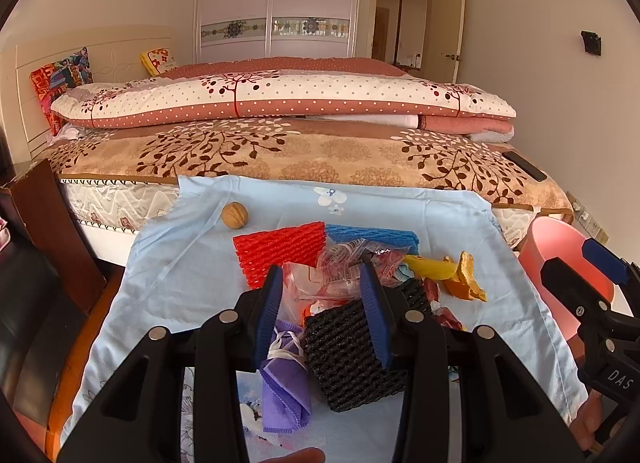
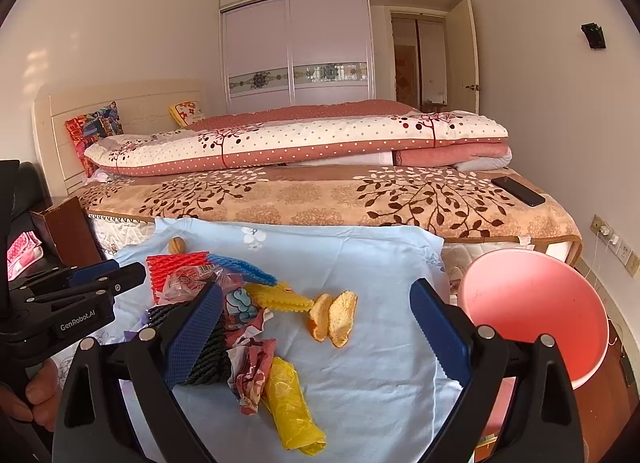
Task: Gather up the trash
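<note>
**Trash pile on the blue cloth, bin waiting at the right**

You work in a bedroom, at a pale blue cloth (image 2: pixel 360 375) spread in front of the bed. From the left: a walnut (image 1: pixel 235 215), a red foam fruit net (image 1: pixel 280 249), and your left gripper (image 1: pixel 320 303) with jaws parted around a crinkled clear plastic wrapper (image 1: pixel 340 275), above a black foam net (image 1: pixel 348 355); whether the pads touch it, I cannot tell. Judging by this, you are at the pick-up step: close, lift, carry right. Further right lie orange peel pieces (image 2: pixel 334 317), then your right gripper (image 2: pixel 316 337), spread wide and empty, and the pink plastic bin (image 2: pixel 532 311).
</note>
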A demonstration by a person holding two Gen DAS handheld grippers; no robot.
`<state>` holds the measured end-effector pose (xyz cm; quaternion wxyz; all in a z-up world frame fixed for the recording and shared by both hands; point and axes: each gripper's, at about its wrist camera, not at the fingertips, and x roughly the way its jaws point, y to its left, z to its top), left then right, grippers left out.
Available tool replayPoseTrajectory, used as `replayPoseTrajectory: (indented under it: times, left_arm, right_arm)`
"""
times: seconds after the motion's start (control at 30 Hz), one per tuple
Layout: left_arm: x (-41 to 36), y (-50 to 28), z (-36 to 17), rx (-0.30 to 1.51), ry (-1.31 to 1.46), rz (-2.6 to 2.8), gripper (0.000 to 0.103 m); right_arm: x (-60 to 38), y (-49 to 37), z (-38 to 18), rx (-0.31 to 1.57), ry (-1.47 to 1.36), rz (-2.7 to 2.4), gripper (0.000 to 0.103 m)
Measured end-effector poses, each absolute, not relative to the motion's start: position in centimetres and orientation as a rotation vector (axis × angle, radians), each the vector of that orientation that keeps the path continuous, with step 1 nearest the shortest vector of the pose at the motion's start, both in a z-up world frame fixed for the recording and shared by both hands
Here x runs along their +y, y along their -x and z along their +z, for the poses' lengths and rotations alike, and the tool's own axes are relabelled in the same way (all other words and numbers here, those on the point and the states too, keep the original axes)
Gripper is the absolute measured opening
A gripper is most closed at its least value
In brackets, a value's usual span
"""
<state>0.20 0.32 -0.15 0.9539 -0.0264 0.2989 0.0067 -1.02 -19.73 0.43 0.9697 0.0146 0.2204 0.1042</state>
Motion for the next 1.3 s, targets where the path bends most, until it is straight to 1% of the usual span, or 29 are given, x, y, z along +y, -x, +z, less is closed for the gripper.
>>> replayPoseTrajectory:
  times: [1.3]
  left_arm:
    - [0.48, -0.33, -0.29, 0.611, 0.058, 0.012, 0.041]
  right_arm:
    - [-20.6, 0.58, -0.18, 0.497, -0.087, 0.209, 0.093]
